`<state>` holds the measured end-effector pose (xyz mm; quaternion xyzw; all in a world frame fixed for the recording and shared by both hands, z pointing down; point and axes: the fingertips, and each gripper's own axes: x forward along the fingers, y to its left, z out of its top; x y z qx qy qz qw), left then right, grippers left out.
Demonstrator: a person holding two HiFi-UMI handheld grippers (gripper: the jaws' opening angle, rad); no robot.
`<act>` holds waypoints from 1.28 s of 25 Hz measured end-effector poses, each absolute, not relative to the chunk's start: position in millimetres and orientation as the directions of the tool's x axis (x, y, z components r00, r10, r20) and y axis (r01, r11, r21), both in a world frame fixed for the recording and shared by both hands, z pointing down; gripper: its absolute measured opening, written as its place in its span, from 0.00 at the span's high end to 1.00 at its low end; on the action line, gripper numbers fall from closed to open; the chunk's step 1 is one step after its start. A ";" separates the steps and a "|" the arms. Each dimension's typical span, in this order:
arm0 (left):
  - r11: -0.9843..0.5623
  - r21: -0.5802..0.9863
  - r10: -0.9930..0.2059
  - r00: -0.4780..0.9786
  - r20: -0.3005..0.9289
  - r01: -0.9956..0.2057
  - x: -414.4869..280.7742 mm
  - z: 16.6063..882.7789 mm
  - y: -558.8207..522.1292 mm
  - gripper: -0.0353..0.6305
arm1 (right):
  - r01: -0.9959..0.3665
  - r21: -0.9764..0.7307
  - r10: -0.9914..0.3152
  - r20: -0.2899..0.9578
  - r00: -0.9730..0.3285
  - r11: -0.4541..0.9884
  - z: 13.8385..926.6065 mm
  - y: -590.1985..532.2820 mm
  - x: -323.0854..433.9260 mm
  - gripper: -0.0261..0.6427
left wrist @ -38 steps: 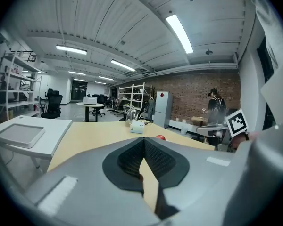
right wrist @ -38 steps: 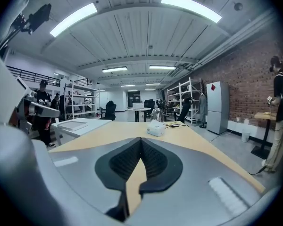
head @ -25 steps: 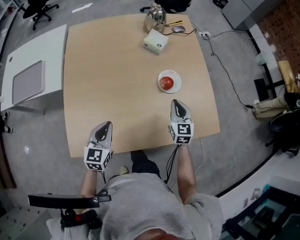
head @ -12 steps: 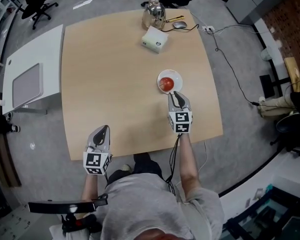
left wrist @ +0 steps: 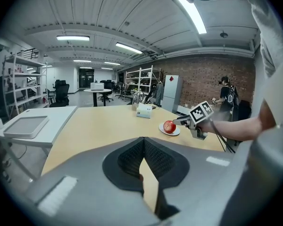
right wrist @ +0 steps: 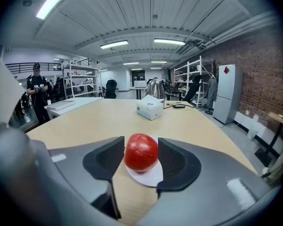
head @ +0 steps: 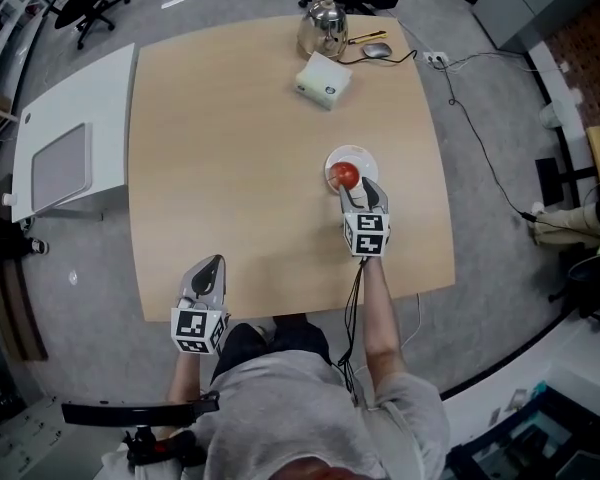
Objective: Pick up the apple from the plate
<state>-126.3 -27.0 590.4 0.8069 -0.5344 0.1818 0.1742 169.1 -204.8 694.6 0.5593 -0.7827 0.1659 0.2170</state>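
Observation:
A red apple sits on a small white plate right of the middle of the wooden table. My right gripper has reached the plate's near edge. In the right gripper view its jaws are opening, one on each side of the apple, which rests on the plate with a slim gap on both sides. My left gripper hovers at the table's near edge, jaws shut and empty. The left gripper view also catches the apple and the right gripper.
At the far edge stand a white box, a metal kettle and a computer mouse. A white side table with a grey tray adjoins the left side. A cable runs over the floor at the right.
My right gripper has moved forward and down from the near table edge to the plate, and its jaws have spread around the apple. The left gripper has sunk slightly.

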 end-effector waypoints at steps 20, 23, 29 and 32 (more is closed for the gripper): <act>-0.353 0.080 -0.791 0.342 0.508 -0.932 -125.7 586.8 -30.0 0.92 | -0.942 -0.085 -0.749 0.585 -0.312 0.326 720.4 -211.8 159.9 0.47; -0.352 0.081 -0.788 0.342 0.512 -0.933 -126.0 587.4 -30.5 0.92 | -0.942 -0.084 -0.748 0.587 -0.311 0.326 721.2 -212.3 159.5 0.47; -0.359 0.080 -0.784 0.347 0.514 -0.930 -126.1 591.3 -38.9 0.92 | -0.944 -0.088 -0.746 0.591 -0.307 0.319 725.3 -213.8 162.9 0.49; -0.369 0.080 -0.781 0.355 0.514 -0.926 -125.1 592.9 -44.2 0.92 | -0.944 -0.086 -0.742 0.596 -0.305 0.319 728.8 -214.5 162.9 0.49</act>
